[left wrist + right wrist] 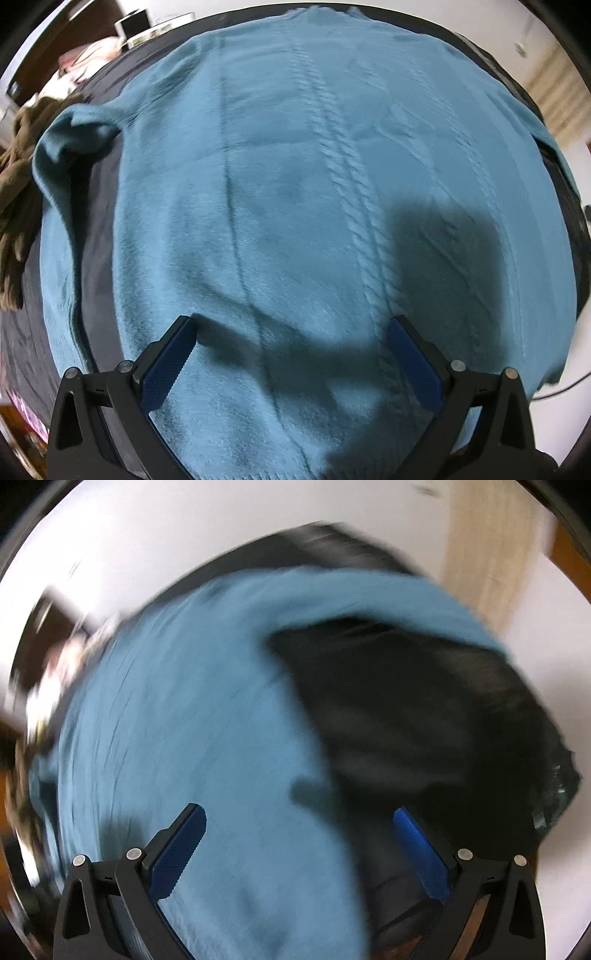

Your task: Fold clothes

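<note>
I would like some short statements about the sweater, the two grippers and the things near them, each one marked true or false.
1. The sweater is blue and lies spread on a dark surface. True.
2. The left gripper is shut on the sweater. False: its fingers are apart and hold nothing.
3. A cable pattern runs along the sweater's front. True.
4. The right gripper holds a sleeve. False: it is open, with nothing between its fingers.
5. A red towel lies left of the sweater. False: the cloth there is an olive-brown garment.
</note>
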